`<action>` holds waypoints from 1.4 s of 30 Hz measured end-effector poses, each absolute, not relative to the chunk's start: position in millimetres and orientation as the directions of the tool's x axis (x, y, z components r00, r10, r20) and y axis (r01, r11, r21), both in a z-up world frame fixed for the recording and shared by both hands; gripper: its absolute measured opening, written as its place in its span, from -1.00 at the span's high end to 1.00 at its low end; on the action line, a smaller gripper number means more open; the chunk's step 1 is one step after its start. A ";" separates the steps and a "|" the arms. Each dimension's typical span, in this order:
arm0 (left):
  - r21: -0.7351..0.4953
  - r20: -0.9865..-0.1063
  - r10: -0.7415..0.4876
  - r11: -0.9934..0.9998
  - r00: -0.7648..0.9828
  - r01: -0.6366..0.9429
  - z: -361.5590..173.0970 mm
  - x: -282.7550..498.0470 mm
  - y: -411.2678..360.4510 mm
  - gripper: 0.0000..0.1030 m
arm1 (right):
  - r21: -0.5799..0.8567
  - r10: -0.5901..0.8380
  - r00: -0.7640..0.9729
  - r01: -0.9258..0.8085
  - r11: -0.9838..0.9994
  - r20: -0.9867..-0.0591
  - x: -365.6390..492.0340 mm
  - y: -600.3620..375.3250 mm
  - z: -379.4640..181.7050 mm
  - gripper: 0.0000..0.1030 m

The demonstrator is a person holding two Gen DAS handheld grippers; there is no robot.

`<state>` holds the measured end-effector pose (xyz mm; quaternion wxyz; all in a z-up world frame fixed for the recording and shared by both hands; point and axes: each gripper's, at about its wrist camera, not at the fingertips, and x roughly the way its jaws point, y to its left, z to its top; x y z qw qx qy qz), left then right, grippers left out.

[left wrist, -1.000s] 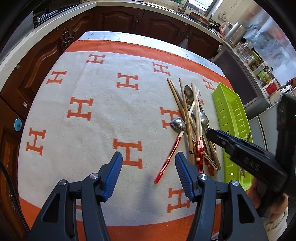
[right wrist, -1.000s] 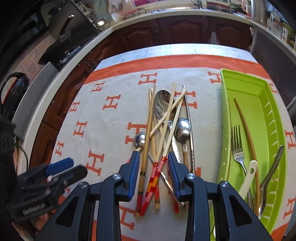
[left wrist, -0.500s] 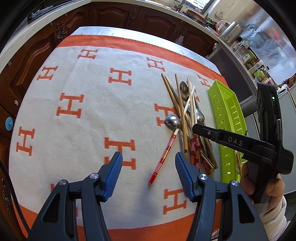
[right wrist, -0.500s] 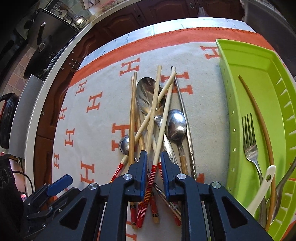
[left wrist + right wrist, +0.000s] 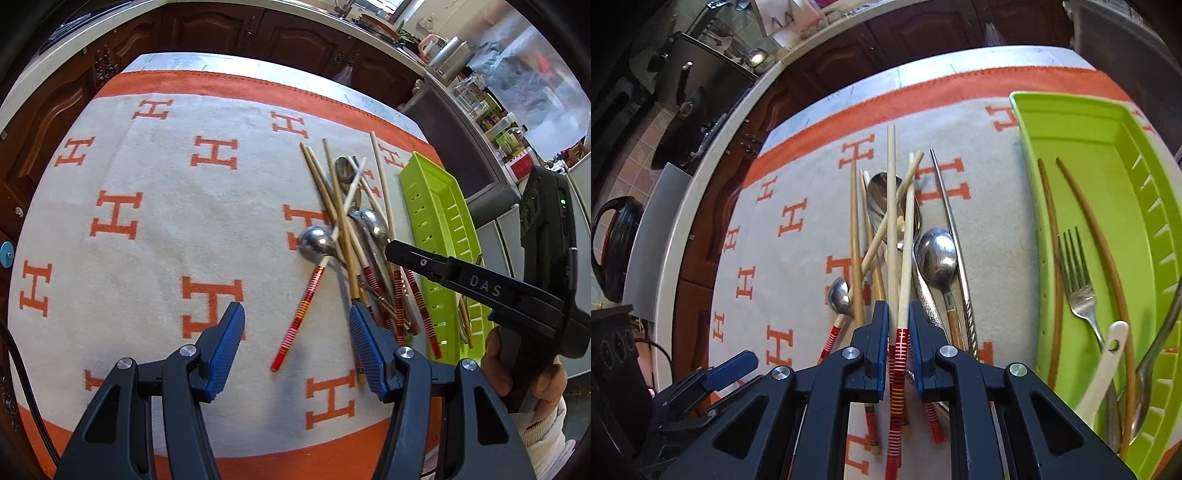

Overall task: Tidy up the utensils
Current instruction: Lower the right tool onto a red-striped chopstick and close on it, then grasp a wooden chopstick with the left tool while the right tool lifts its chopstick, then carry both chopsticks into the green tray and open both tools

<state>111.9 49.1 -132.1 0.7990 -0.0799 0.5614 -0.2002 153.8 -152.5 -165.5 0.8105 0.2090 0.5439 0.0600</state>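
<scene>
A pile of wooden chopsticks [image 5: 892, 206] with red-striped ends and metal spoons [image 5: 938, 254] lies on the white and orange cloth, left of a green tray [image 5: 1108, 140]. My right gripper [image 5: 898, 319] is shut on two red-striped chopsticks [image 5: 899, 354] and holds them over the pile. It shows in the left wrist view [image 5: 391, 249] above the pile [image 5: 347, 221]. My left gripper [image 5: 295, 332] is open and empty, low over the cloth just left of the pile, with a red-striped chopstick [image 5: 299, 317] between its jaws' line of sight.
The green tray [image 5: 439, 221] holds a fork [image 5: 1078, 280], brown chopsticks [image 5: 1086, 221], a white spoon [image 5: 1104, 365] and a dark utensil. Dark wooden cabinets and a worktop surround the table. A black kettle [image 5: 613, 247] stands at far left.
My right gripper has closed on two chopsticks and lifted their striped ends off the pile. The left gripper has drifted slightly forward and stays open.
</scene>
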 end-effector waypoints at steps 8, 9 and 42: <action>-0.365 -0.875 -0.429 0.889 0.224 0.278 -141.5 122.1 13.1 -0.11 | 0.459 0.358 0.437 0.149 0.876 -0.825 132.4 -179.9 -153.8 0.79; -0.365 -0.878 -0.429 0.888 0.215 0.281 -143.1 122.6 9.0 -0.11 | 0.467 0.362 0.446 0.150 0.871 -0.819 128.2 -184.9 -151.8 0.79; -0.367 -0.900 -0.410 0.897 0.151 0.245 -151.6 113.2 -30.0 0.91 | 0.379 0.178 0.527 0.302 0.875 -0.831 48.9 -320.3 -126.2 0.69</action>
